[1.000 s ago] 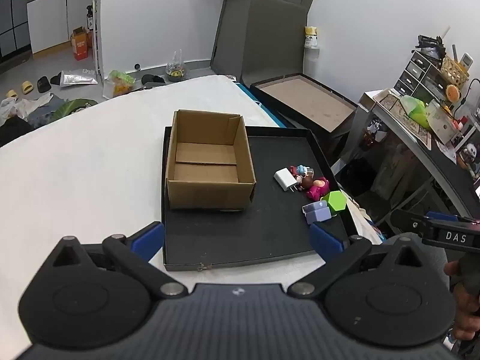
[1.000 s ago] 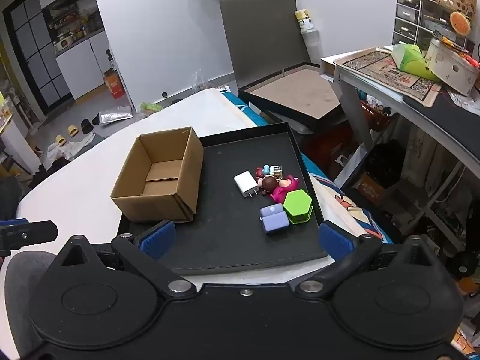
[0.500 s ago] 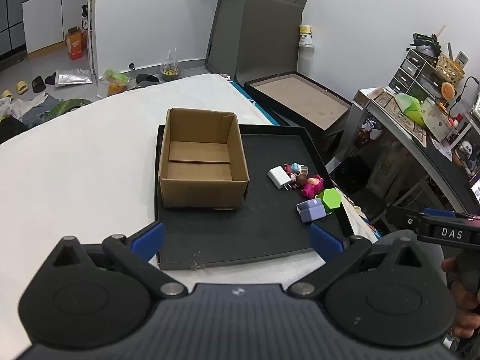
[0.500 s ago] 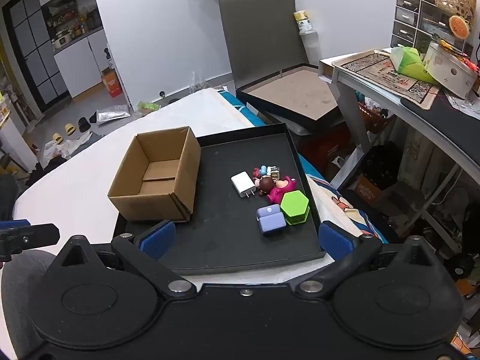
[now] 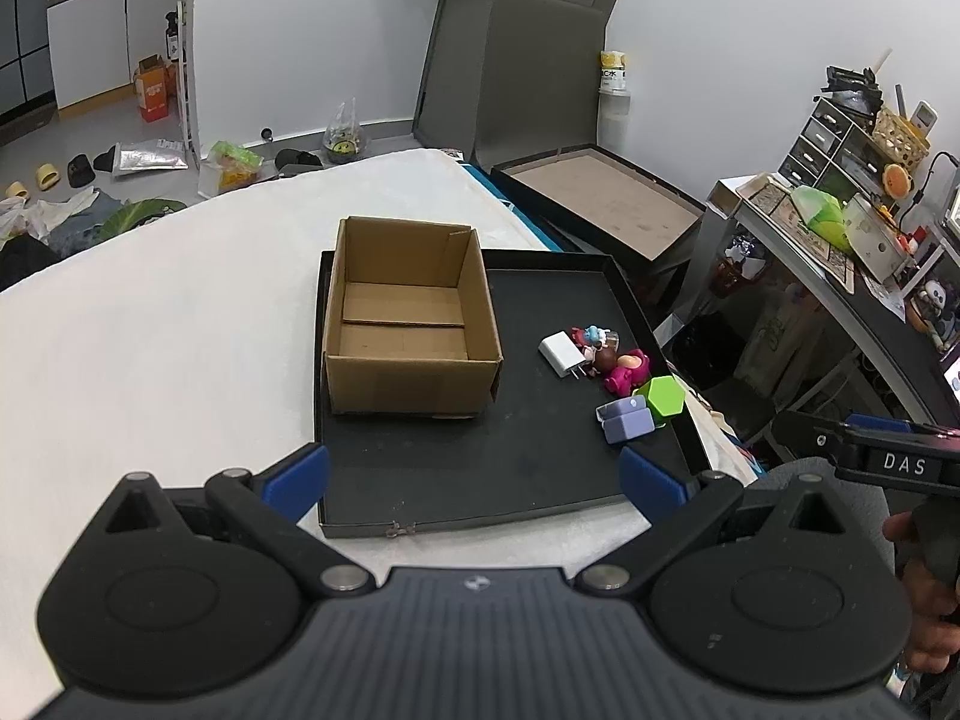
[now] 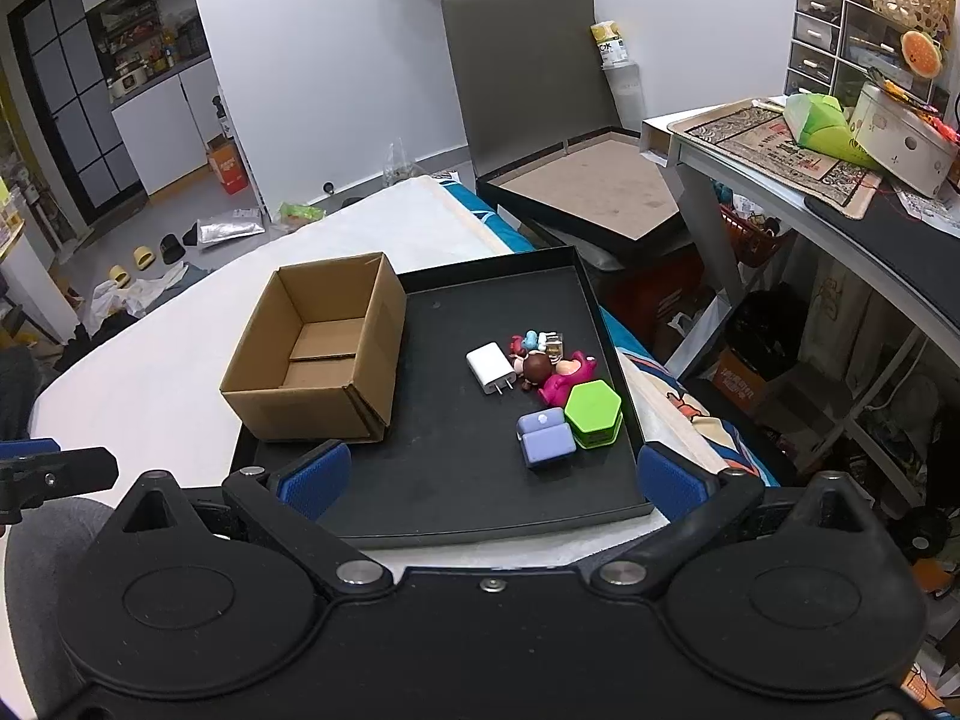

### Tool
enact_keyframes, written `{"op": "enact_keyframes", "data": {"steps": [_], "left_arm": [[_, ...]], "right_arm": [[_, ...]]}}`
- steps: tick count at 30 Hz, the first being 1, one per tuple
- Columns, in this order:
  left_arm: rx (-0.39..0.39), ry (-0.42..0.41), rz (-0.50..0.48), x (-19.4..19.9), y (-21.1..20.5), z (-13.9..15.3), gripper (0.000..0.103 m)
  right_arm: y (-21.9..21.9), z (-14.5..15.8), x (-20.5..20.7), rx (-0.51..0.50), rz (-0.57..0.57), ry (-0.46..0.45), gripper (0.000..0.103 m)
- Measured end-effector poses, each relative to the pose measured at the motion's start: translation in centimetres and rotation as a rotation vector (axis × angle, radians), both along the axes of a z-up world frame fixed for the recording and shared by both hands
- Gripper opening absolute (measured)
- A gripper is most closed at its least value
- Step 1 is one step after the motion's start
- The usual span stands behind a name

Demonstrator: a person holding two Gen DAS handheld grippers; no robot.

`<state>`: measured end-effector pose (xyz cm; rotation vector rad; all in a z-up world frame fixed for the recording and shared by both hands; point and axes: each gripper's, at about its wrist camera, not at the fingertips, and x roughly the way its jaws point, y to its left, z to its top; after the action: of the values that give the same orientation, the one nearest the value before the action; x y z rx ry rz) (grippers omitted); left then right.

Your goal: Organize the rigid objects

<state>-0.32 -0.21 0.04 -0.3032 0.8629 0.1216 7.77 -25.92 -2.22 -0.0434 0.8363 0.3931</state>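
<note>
A white, slightly textured table (image 6: 156,384) carries a shallow black tray (image 6: 480,504) with a matte floor and a thin raised rim. On the tray's left side stands an open cardboard box (image 6: 318,354), plain brown corrugated board, rectangular, its bottom flaps showing a seam and its inside empty. To the right of it, apart from the box and near the tray's right rim, lies a tight cluster of small hard items: a smooth white charger plug (image 6: 491,367) with two metal prongs, a few glossy plastic toy figures (image 6: 543,360) in red, blue, brown and pink pressed against one another, a lavender rounded case (image 6: 545,437) with its lid hinged open, and just beside that a bright green hexagonal box (image 6: 593,414) with flat facets. The left gripper (image 5: 474,480) hangs over the tray's near edge, its ribbed blue fingertip pads spread wide with nothing between them; the right gripper (image 6: 492,477) sits likewise over the near edge, pads far apart and empty. At the far right of the left wrist view, the other tool's black body bears white letters reading "DAS", with a hand (image 5: 927,600) wrapped around its grip. Beyond the table a second black tray with a brown fibreboard floor (image 6: 594,192) rests beside a grey chair back, and a yellow-and-white canister (image 6: 612,48) shows lettering too small to read.
</note>
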Motion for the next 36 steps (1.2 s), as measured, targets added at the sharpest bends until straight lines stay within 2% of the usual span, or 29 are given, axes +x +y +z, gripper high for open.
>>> {"op": "enact_keyframes", "data": {"steps": [15,36], "left_arm": [[0.031,-0.011,0.024,-0.7,0.0,0.2,0.101],[0.017,-0.023,0.009,-1.0,0.0,0.6,0.101]], "right_arm": [[0.1,0.0,0.0,-0.002,0.003,-0.004,0.103],[0.1,0.3,-0.2,-0.007,0.004,-0.018,0.103]]}}
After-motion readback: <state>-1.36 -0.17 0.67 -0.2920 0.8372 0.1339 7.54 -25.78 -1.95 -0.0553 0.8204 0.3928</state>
